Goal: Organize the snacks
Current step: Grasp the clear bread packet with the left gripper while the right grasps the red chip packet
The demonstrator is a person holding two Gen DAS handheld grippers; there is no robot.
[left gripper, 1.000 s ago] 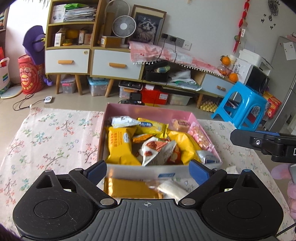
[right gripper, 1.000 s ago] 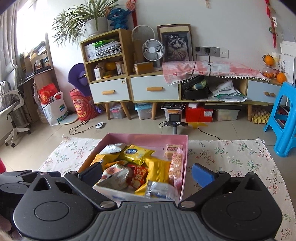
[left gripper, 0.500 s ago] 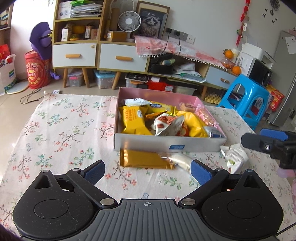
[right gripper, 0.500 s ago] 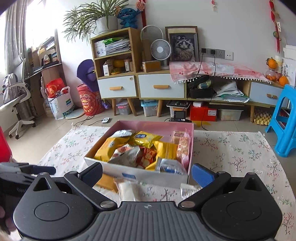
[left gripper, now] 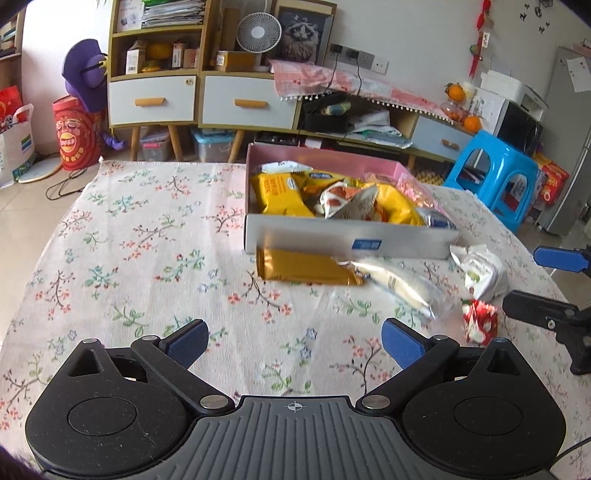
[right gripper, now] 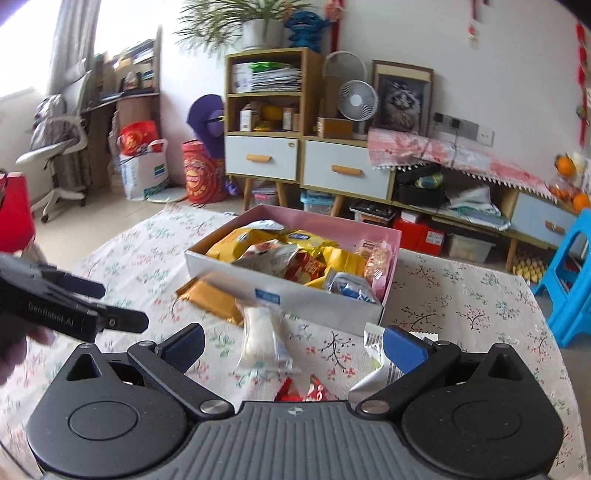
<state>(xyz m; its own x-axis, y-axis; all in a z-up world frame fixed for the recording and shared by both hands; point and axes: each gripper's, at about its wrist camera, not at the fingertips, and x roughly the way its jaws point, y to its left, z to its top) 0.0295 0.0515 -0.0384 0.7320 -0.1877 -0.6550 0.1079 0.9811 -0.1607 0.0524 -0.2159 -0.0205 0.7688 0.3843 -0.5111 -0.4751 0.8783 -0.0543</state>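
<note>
The left tongs stand wide apart and grip nothing, held over bare floral cloth on the bench; the right tongs are likewise spread wide and empty, with a red wrapped snack lying between the blue pads close to the body, and a silver-white packet touching or just behind the right pad; just ahead of the right tongs a clear packet with a white bar lies lengthwise toward the box; in the left view the same clear packet lies ahead and to the right of the left tongs, with a gold-brown packet beyond it, pressed against the near wall of the box; a white and green bag sits off the box's right corner, the red snack just in front of it; the snack box, white outside and pink inside, stands past these loose packets, heaped with yellow and silver bags; farther still are a blue stool, white-drawered cabinets and a small fan; compared with a second ago, both tongs have drawn back from the box, which then filled the space between the pads, so the loose snacks before it are now in full view.
</note>
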